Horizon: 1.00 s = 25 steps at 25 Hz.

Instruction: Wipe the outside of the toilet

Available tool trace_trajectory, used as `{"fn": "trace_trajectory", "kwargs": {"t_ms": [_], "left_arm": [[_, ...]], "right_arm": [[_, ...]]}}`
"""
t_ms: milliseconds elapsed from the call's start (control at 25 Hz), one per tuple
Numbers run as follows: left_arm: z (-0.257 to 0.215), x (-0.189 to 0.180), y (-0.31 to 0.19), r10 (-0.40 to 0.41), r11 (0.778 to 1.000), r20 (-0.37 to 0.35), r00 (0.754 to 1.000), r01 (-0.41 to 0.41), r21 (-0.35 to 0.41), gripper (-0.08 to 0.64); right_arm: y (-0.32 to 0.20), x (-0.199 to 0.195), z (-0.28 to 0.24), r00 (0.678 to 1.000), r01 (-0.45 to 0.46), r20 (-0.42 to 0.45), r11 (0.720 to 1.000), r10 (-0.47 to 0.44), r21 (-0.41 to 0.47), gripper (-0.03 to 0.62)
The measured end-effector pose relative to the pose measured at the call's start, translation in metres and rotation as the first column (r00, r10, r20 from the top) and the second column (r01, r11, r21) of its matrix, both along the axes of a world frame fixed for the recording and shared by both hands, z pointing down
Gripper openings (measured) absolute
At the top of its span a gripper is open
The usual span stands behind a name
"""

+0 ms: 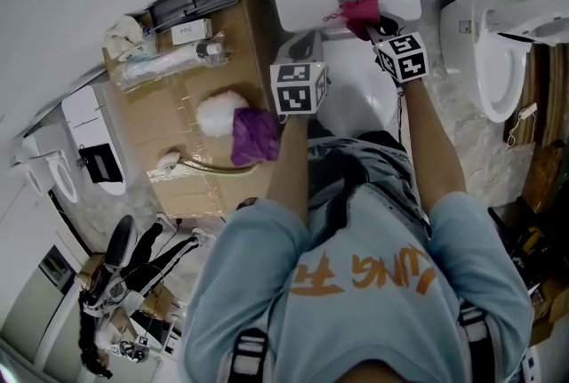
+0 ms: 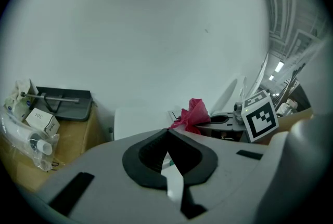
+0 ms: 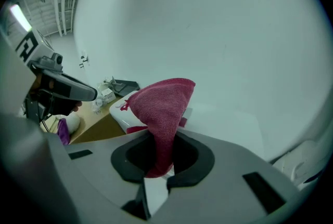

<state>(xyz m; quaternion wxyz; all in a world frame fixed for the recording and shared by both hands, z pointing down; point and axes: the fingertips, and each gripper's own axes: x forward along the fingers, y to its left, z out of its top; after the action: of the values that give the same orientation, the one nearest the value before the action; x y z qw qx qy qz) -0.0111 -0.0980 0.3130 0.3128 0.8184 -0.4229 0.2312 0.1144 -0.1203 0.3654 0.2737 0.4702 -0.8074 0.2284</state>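
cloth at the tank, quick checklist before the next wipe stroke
1. Cloth clamped in the right gripper: ok, it runs down between the jaws.
2. Cloth over the tank: ok in the head view.
3. Cloth pressed on the tank: cannot tell.
4. Cloth spread flat for wiping: not ok, it stands bunched in a peak.
5. Left gripper out of the way: ok, jaws together, nothing in them, beside the cloth and apart from it.

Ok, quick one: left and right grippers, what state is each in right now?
Left gripper: shut, nothing between the jaws.
Right gripper: shut on the red cloth.
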Motion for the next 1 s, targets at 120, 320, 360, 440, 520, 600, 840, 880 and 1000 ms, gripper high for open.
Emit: {"fn": "trace_trajectory", "kwargs": {"t_ms": [120,320,360,440,520,600,840,880,1000], "left_arm": [[-0.005,0.005,0.0,0.015,1.0,0.006,1.0,-0.015,0.007,0.02],[-0.009,0.014,0.0,0.032,0.999,0.022,0.999,-0.032,0.009,0.02],[-0.01,0.017,0.0,0.041,0.999,0.027,0.999,-0.041,0.012,0.02],[-0.016,0.023,0.001,0.061,0.998,0.036,0.997,-0.062,0.021,0.02],[-0.022,0.027,0.003,0.076,0.997,0.042,0.996,-0.077,0.025,0.02],[-0.029,0.03,0.005,0.081,0.996,0.04,0.996,-0.082,0.027,0.02],[-0.044,0.038,0.011,0.101,0.993,0.04,0.994,-0.103,0.05,0.02],[-0.046,0.039,0.014,0.108,0.993,0.042,0.993,-0.11,0.052,0.02],[-0.054,0.045,0.023,0.135,0.988,0.058,0.989,-0.139,0.067,0.02]], "right_arm": [[0.001,0.026,0.001,0.997,-0.07,0.023,0.998,0.07,0.002,0.069],[0.008,0.071,0.004,0.982,-0.172,0.074,0.985,0.173,-0.026,0.072],[0.008,0.076,0.003,0.981,-0.175,0.078,0.984,0.177,-0.027,0.072],[0.008,0.085,0.002,0.977,-0.187,0.095,0.982,0.189,-0.031,0.075],[0.007,0.093,0.0,0.97,-0.21,0.116,0.977,0.213,-0.037,0.077],[0.007,0.101,0.0,0.963,-0.237,0.127,0.971,0.24,-0.036,0.077],[0.004,0.132,-0.001,0.925,-0.351,0.153,0.936,0.349,-0.015,0.077],[0.004,0.139,-0.001,0.914,-0.379,0.148,0.925,0.377,-0.01,0.076],[0.007,0.153,-0.002,0.879,-0.463,0.129,0.886,0.458,0.012,0.073]]}}
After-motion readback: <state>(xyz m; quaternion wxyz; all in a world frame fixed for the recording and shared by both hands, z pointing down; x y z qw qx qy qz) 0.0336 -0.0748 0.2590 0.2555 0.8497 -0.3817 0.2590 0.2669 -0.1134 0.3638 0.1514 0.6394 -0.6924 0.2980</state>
